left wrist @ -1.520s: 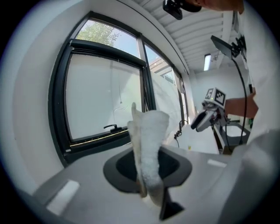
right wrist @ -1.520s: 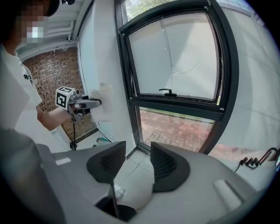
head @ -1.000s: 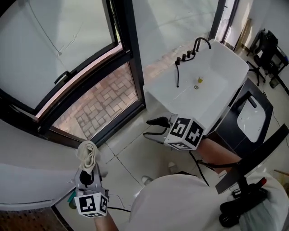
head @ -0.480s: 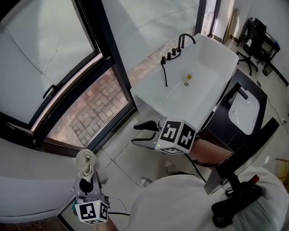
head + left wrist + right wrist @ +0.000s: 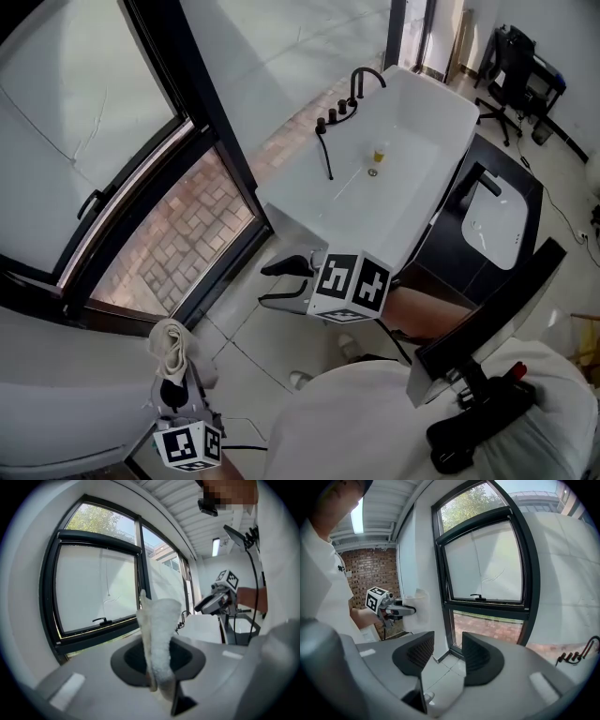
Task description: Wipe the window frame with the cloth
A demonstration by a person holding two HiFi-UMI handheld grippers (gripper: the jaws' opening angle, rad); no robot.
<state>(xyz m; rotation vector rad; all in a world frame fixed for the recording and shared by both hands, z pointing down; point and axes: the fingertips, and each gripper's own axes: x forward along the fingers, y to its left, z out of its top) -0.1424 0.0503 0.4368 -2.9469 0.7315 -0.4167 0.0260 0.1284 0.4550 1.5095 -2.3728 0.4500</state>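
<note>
Cloth (image 5: pixel 174 341) clamped upright in left gripper (image 5: pixel 175 367) (held low); right gripper (image 5: pixel 283 282) jaws apart.

A white basin (image 5: pixel 422 122) with a black faucet (image 5: pixel 356 84) is seen at upper centre, a small yellow object (image 5: pixel 379 153) by its drain; brick paving (image 5: pixel 178 253) is seen at left.

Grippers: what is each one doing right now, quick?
Left gripper: shut on the cloth.
Right gripper: open, nothing between its jaws.
</note>
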